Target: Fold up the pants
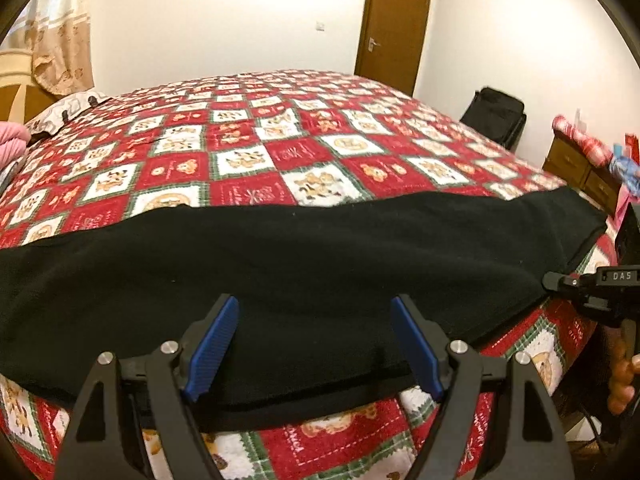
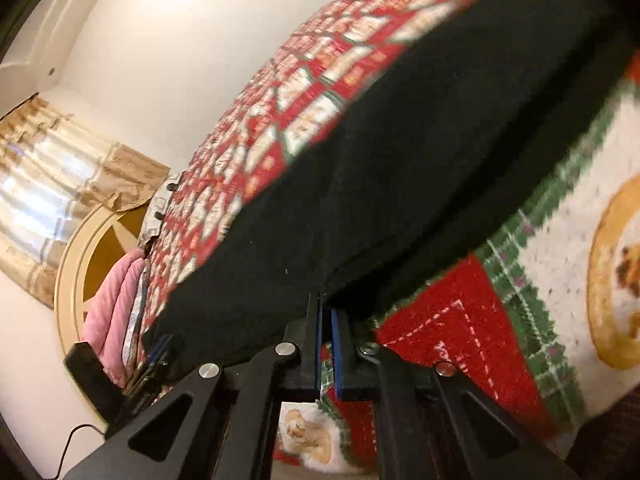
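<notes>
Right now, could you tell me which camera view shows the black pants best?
The left wrist view: the black pants stretch full width across the bed there. The right wrist view shows only a blurred near edge of them, where the right gripper has closed.

Black pants (image 1: 304, 272) lie flat, lengthwise along the patterned bedspread's (image 1: 256, 152) near edge.

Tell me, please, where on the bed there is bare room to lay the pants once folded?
The quilt lies bare beyond the black pants, back toward the door. The near edge is crowded: both grippers and the pants. The pillow end holds a pink bundle.
</notes>
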The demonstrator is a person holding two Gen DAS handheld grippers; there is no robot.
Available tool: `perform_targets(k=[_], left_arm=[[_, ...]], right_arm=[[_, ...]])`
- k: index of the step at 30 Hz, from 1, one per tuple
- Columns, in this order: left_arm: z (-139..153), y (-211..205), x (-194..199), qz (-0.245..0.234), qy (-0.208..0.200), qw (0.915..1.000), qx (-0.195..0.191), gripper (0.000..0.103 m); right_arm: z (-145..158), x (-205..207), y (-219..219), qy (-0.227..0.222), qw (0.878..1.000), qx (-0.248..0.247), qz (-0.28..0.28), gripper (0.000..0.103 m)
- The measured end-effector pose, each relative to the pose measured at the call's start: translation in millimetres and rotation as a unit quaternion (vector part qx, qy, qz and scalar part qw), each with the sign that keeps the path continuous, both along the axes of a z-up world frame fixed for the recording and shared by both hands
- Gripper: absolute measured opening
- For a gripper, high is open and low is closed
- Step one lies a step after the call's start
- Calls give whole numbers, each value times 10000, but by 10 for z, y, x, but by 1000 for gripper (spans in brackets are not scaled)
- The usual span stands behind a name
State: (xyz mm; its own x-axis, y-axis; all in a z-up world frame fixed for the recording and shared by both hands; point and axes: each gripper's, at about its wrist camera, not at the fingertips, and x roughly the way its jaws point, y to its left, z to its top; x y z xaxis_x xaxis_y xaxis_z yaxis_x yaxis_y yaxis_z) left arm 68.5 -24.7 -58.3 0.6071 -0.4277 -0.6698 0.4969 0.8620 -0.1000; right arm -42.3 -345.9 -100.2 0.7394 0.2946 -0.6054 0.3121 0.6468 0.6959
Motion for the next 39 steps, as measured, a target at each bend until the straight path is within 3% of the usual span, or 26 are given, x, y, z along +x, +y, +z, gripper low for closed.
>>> perform_targets(k=[6, 9, 11, 13, 14, 15, 17, 19, 22, 24, 30, 33, 37, 39], left_arm=[[20, -278, 70, -219, -81, 9997, -24, 81], [-96, -446, 21, -411, -77, 9989, 221, 81], [-209, -483, -29, -524, 36, 9980, 351, 81], [-235, -484, -132, -539, -192, 9973, 457, 82], [-232, -488, -159, -589, -207, 9968, 504, 82], [-224, -479, -168, -604, -197, 9967, 498, 82], [-217, -450, -152, -596, -122, 9972, 445, 82], [-216, -440, -155, -583, -109, 9972, 455, 82], [-220, -461, -171, -565, -130, 9970, 520, 82], [-223, -473, -166, -553, -122, 9970, 527, 82], [-225, -462, -157, -548, -86, 9971, 512, 82], [-224, -464, -157, -547, -81, 9972, 510, 82], [-233, -446, -161, -545, -70, 9974, 474, 82], [-237, -449, -170, -540, -86, 9973, 494, 82]], right_arm=[[241, -99, -77, -140, 9999, 35, 45, 5], [568, -391, -342, -518, 9962, -466, -530, 5], [726, -654, -676, -751, 9869, -638, -1278, 6], [763, -859, -1022, -741, 9751, -770, -1944, 9], [756, -900, -1133, -657, 9717, -837, -2111, 18], [744, -924, -1234, -569, 9690, -878, -2239, 35], [667, -1000, -1407, -522, 9640, -773, -2488, 54], [648, -1043, -1512, -623, 9615, -743, -2571, 54], [762, -1050, -1516, -747, 9557, -1184, -2588, 54], [828, -1034, -1541, -865, 9543, -1245, -2576, 45], [709, -839, -1666, -336, 9537, -1297, -2694, 45], [757, -762, -1562, -95, 9441, -1820, -2747, 45], [857, -842, -1383, 39, 9198, -2471, -3047, 45], [860, -825, -1400, 20, 9208, -2510, -2986, 45]])
